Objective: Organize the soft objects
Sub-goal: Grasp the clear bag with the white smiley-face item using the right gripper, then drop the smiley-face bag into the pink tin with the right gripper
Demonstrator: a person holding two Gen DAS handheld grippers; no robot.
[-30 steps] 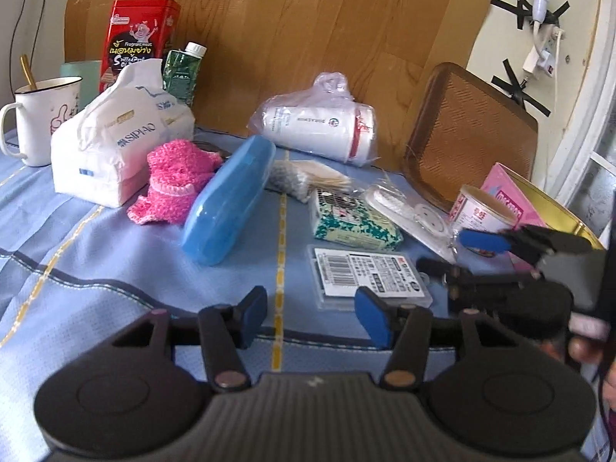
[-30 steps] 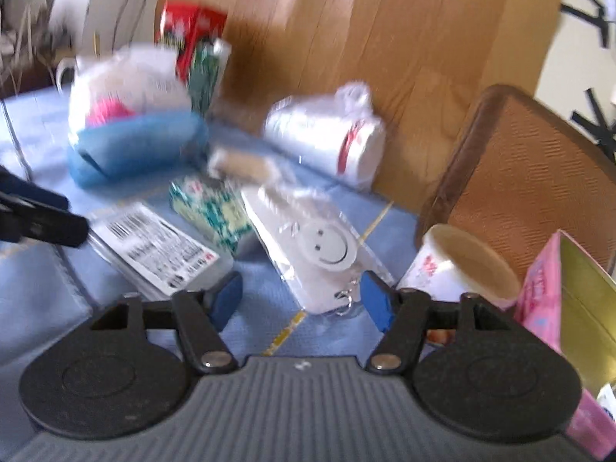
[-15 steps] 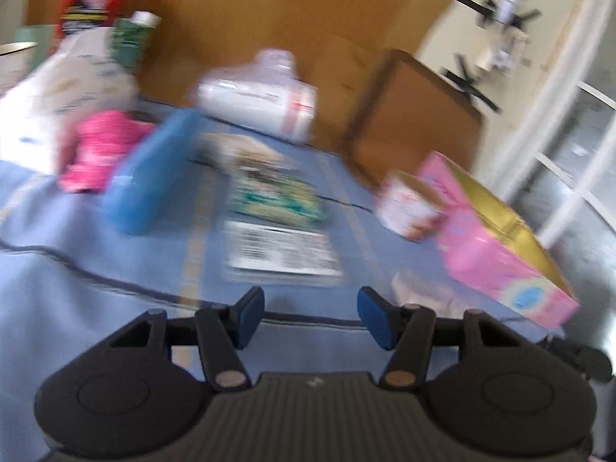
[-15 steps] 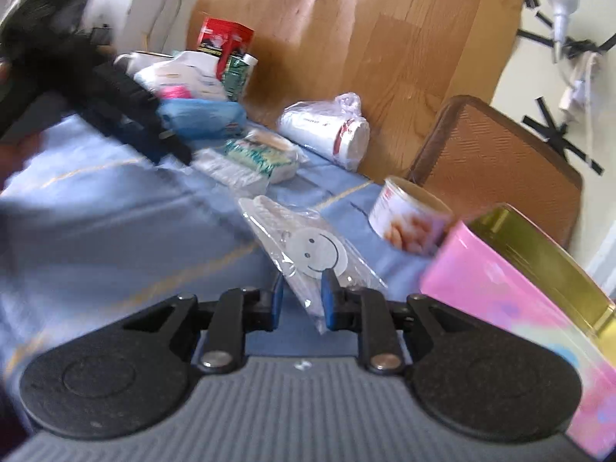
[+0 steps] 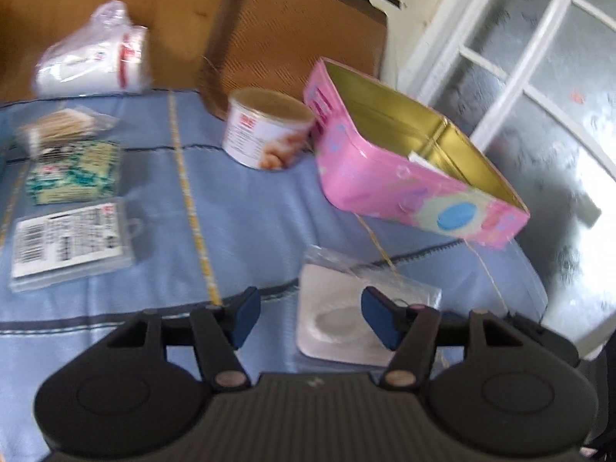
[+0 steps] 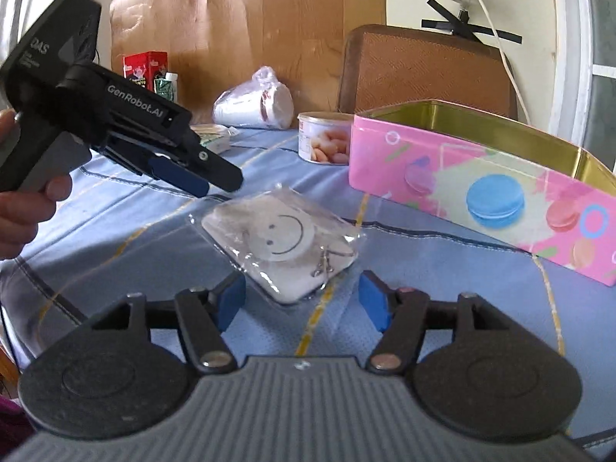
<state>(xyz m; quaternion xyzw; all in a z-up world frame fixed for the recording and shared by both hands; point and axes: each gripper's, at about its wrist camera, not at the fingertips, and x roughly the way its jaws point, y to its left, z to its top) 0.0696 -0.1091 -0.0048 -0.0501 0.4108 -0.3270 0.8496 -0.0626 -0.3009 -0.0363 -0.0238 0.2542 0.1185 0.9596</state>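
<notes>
A white smiley-face pad in a clear plastic packet [image 6: 281, 238] lies flat on the blue cloth, left of an open pink tin [image 6: 481, 192]. My right gripper [image 6: 302, 302] sits just short of its near corner. The jaws are opening and the pads do not touch the packet. My left gripper [image 6: 208, 183], held in a hand, hovers over the packet's far left corner. In the left wrist view the same packet [image 5: 338, 308] lies below my left gripper [image 5: 312, 317], mostly under the right finger. Those jaws are opening too, with nothing pressed between them. The pink tin [image 5: 404, 161] stands behind.
A round food can [image 6: 323, 142], bagged paper cups [image 6: 254, 104] and a brown tray [image 6: 423, 65] stand at the back. A green packet [image 5: 73, 173], a barcode card [image 5: 69, 242] and cotton swabs [image 5: 57, 131] lie left. The table edge and a window are at the right.
My right jaws, nearly shut at the packet's edge half a second ago, now stand wide, and the packet rests on the cloth. My left gripper swung right, from the table's left side to the packet.
</notes>
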